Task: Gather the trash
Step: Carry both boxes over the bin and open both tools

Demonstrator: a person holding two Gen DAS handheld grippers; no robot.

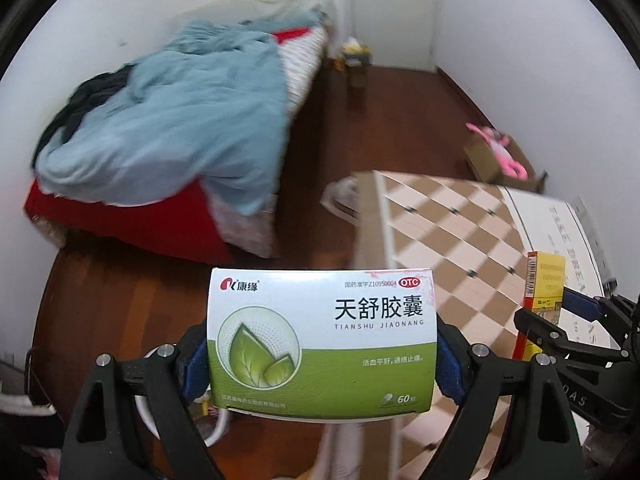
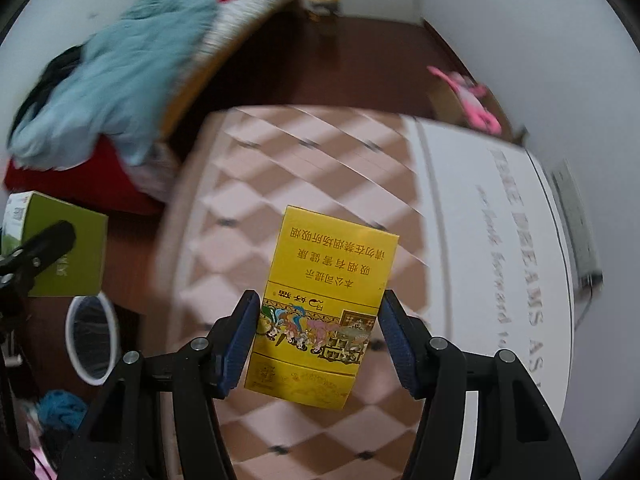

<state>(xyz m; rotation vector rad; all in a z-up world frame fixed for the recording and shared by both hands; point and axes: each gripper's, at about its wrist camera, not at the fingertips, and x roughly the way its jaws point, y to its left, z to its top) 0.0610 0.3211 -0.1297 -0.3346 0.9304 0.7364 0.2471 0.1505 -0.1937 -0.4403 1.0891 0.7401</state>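
Note:
My left gripper (image 1: 320,354) is shut on a green and white medicine box (image 1: 320,344), held above the wooden floor beside the table. The same box shows at the left edge of the right wrist view (image 2: 68,248). My right gripper (image 2: 316,340) is shut on a yellow cigarette pack (image 2: 324,304), held above the checkered table (image 2: 248,184). That pack also shows in the left wrist view (image 1: 544,300). A white-rimmed trash bin with a black liner (image 2: 92,340) stands on the floor below left of the table; only part of its rim (image 1: 218,430) shows under the medicine box.
A bed with a light blue blanket (image 1: 172,120) and red sheet stands at the left. A cardboard box with a pink item (image 1: 504,156) sits by the right wall. A small stool with items (image 1: 354,60) stands at the far wall. Clothes (image 2: 60,408) lie near the bin.

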